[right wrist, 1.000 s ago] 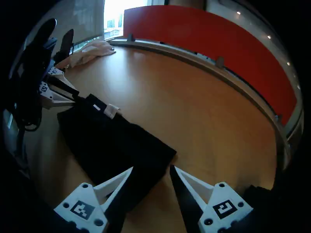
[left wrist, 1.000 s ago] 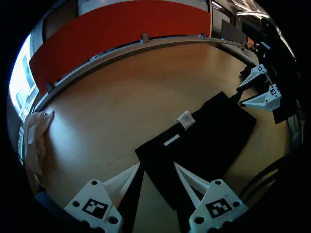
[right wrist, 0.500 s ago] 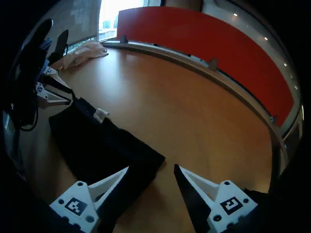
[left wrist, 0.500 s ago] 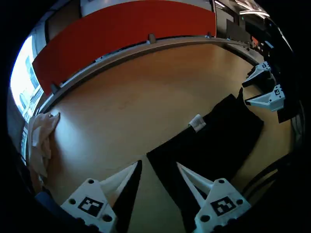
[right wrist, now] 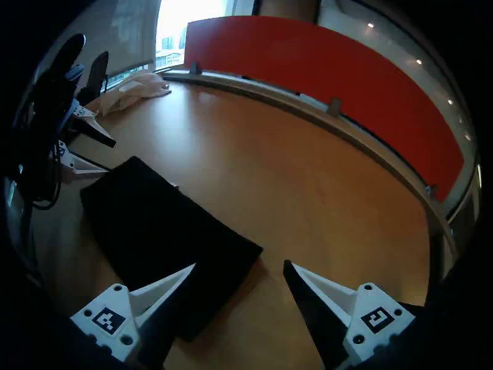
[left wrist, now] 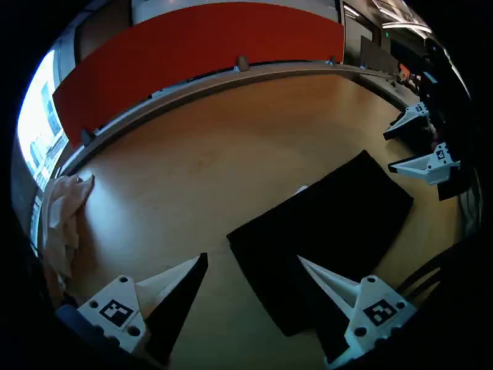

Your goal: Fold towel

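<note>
The left gripper (left wrist: 252, 258) is hovering with its fingers spread wide and gripping nothing, its right finger hanging over one end of the towel (left wrist: 326, 234). The right gripper (right wrist: 240, 265) is likewise gaping wide and carrying nothing, its left finger reaching over the opposite end. Between them the towel, black and already doubled into a flat rectangle, is lying on the bare wood of the table (left wrist: 203, 154). It is sitting on the grippers' side of the surface, well apart from the far edge, where a red panel (left wrist: 197, 49) is running along the rim. A beige cloth (left wrist: 61, 216) is lying bunched at the far corner by the window, well clear of the work. The likely trouble, as I am judging it, is coming from how flat and dark the towel is. Its layers are proving hard to tell apart, so a finger closing at a corner could be pinching just the top layer and peeling the fold back. It could also be skidding on the smooth wood and shoving the whole stack askew. If the two grippers are lifting unevenly, the next fold is going to land crooked, with its edges failing to meet.
</note>
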